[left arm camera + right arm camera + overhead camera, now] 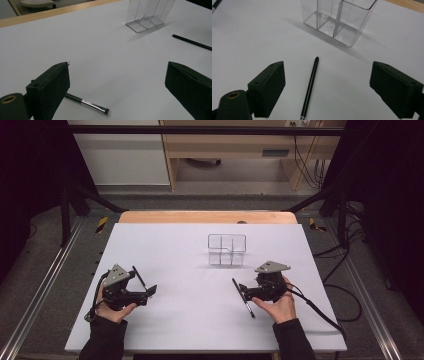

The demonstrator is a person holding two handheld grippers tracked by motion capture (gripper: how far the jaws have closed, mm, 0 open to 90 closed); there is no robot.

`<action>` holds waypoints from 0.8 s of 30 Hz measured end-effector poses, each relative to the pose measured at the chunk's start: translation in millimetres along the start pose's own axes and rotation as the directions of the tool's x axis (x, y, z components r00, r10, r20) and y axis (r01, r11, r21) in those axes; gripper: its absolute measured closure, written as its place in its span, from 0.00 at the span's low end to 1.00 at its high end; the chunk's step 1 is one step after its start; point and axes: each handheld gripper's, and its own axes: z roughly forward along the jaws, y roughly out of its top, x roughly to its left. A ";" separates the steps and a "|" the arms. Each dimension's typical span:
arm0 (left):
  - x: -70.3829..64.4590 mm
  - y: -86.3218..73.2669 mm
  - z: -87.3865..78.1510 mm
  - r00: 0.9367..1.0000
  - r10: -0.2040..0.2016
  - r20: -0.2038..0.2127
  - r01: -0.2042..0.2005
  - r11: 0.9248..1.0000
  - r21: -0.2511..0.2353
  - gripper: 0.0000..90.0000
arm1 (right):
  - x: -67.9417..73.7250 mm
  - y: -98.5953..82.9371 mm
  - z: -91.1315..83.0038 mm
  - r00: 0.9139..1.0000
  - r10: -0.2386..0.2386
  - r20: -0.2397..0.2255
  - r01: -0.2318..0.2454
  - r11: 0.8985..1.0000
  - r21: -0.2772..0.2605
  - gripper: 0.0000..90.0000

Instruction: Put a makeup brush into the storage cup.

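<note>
inside, clear divided organizer (227,249) holds nothing.

Black tools and clear plastic on a plain white worktop

The worktop (175,320) is an unpatterned white sheet with a light wood edge (207,216) at its far side. The organizer (227,249) is colourless, see-through plastic with no print. The brush by the left gripper (87,103) has a black handle, a shiny silver ferrule and a pale pinkish tip; the brush by the right gripper (310,86) has a glossy black handle with a thin silver band at its near end. The left gripper (145,287) and right gripper (242,292) are matt black, each topped by a grey plate, and their fingers (48,92) are black with a brass-coloured ring beside them. The person's sleeves (102,340) are black.
</note>
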 end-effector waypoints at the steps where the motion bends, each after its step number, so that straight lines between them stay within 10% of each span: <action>1: -0.2 -0.1 0.1 1.000 0.001 0.000 -0.001 1.000 0.001 0.06 | 0.8 -0.4 1.9 1.000 -0.003 0.000 0.003 1.000 0.008 0.15; 24: -1.8 0.3 0.6 1.000 0.014 -0.001 -0.014 1.000 0.004 0.06 | 10.5 -9.4 33.1 1.000 -0.029 -0.009 0.030 0.991 0.134 0.21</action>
